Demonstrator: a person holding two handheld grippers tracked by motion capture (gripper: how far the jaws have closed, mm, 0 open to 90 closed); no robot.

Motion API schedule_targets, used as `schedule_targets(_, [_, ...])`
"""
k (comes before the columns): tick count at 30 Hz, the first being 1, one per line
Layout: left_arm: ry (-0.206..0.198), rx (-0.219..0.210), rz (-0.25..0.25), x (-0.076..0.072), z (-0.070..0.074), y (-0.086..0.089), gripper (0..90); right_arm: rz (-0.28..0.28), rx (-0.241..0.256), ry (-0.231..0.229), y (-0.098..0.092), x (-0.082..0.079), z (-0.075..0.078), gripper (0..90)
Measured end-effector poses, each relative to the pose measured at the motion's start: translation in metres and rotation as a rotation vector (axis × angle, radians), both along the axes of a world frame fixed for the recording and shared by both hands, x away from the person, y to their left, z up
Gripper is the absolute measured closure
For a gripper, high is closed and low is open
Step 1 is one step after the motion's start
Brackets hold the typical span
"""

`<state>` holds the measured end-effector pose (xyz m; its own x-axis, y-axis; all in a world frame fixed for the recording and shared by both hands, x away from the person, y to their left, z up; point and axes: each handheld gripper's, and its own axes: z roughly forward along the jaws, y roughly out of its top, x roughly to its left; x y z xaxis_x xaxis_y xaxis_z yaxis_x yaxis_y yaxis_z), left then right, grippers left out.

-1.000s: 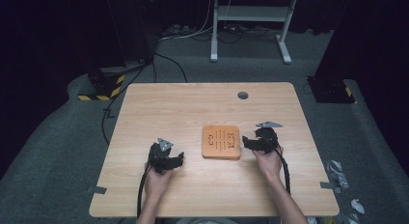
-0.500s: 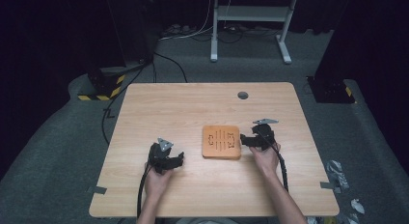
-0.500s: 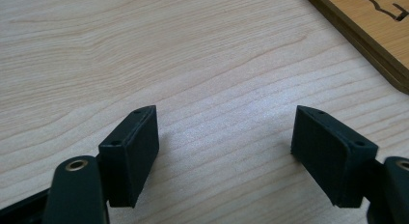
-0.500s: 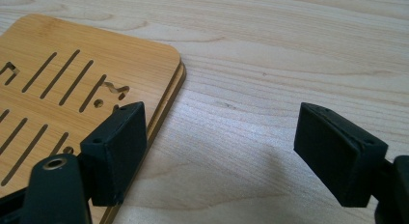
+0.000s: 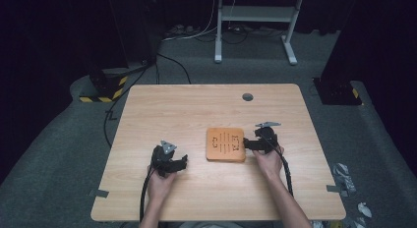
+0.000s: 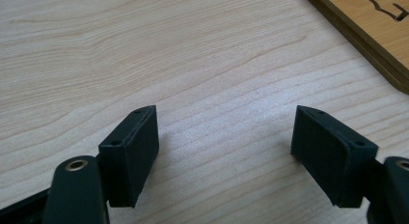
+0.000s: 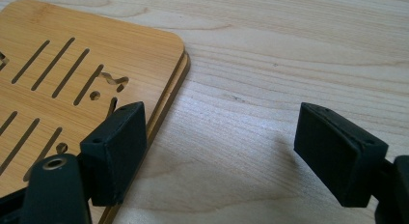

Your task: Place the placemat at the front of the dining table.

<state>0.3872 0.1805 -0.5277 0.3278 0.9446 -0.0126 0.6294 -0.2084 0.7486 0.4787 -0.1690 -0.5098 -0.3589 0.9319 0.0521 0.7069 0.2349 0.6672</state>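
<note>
A pale wooden table (image 5: 162,110) stands on grey carpet in a dark room, and almost everything on it is bare grain. The one thing I am working on is the slotted bamboo board (image 5: 225,144), lying flat a little right of the table's middle, with rows of cut slots and a wavy cutout in its top.

My right gripper (image 5: 251,145) sits at that board's right edge. In the right gripper view its fingers (image 7: 115,151) are spread wide and pinch nothing: one finger hovers over the board's rounded corner (image 7: 169,50), the other hangs over bare table beyond the rim. I judge they straddle the edge this way so that a close would catch the thin rim, which is the only purchase a flat board offers.

My left gripper (image 5: 178,161) rests low on the table, apart from the board's left side. Its fingers (image 6: 130,151) are also spread and empty, with only wood grain between them; the board's dark edge (image 6: 357,35) lies ahead and off to one side. I take it as waiting to steady the opposite edge.

A small grey grommet (image 5: 247,97) sits near the far edge.
</note>
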Motion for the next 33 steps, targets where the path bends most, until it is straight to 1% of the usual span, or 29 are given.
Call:
schedule_targets(17, [0.0,0.0,0.0,0.0,0.0,0.0,25.0,0.007,0.003,-0.001,0.002,0.0,-0.001,19.1])
schedule_targets(28, [0.0,0.0,0.0,0.0,0.0,0.0,25.0,0.018,0.006,0.002,0.008,-0.001,-0.001,19.1])
schedule_targets(31, [0.0,0.0,0.0,0.0,0.0,0.0,25.0,0.03,-0.003,-0.009,0.009,-0.001,-0.001,19.1])
schedule_targets(33, [-0.001,0.005,-0.004,0.0,0.0,0.0,25.0,0.031,0.003,-0.003,0.011,-0.002,-0.001,19.1])
